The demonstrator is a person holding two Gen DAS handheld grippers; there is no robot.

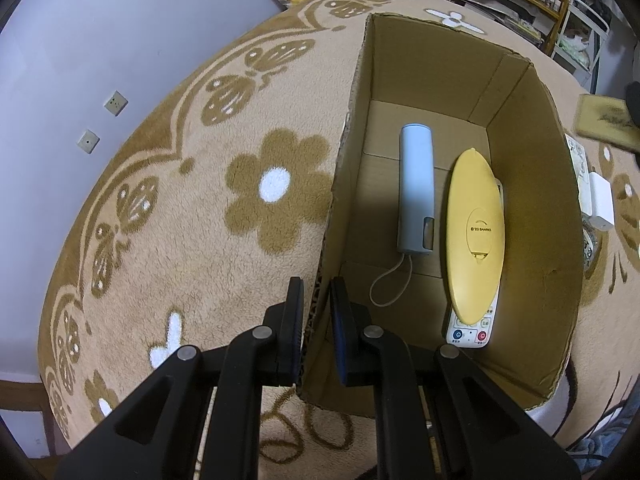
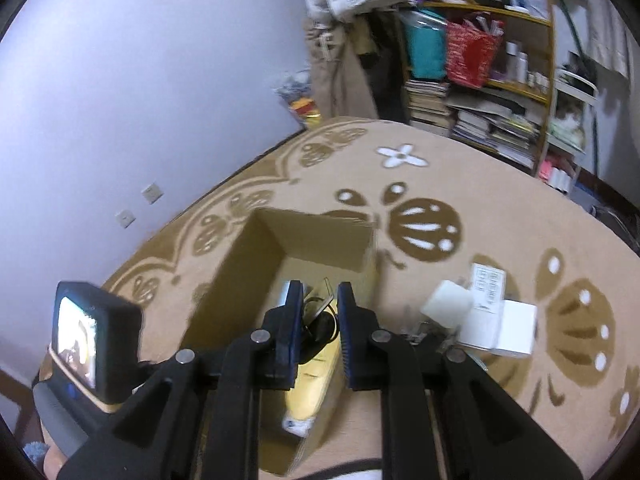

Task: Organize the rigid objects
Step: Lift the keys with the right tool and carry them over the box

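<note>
So the left gripper (image 1: 316,320) is clamped onto the near wall of the cardboard box (image 1: 532,208), one black pad on each side of the raw corrugated edge. The box sits open on a fuzzy tan blanket (image 1: 192,240) with brown flower and butterfly shapes. Lying flat on the box floor: a pale blue-grey tube (image 1: 417,188) with a thin cord loop at its end, and next to it a smooth yellow oval plastic thing (image 1: 474,236) resting on top of a white remote (image 1: 470,330) with blue and red buttons. The right gripper (image 2: 318,332) is up above the box, squeezed on a dark, blurry object (image 2: 318,326), can't tell what. White boxy items (image 2: 516,332) sit on the blanket beside the box.
</note>
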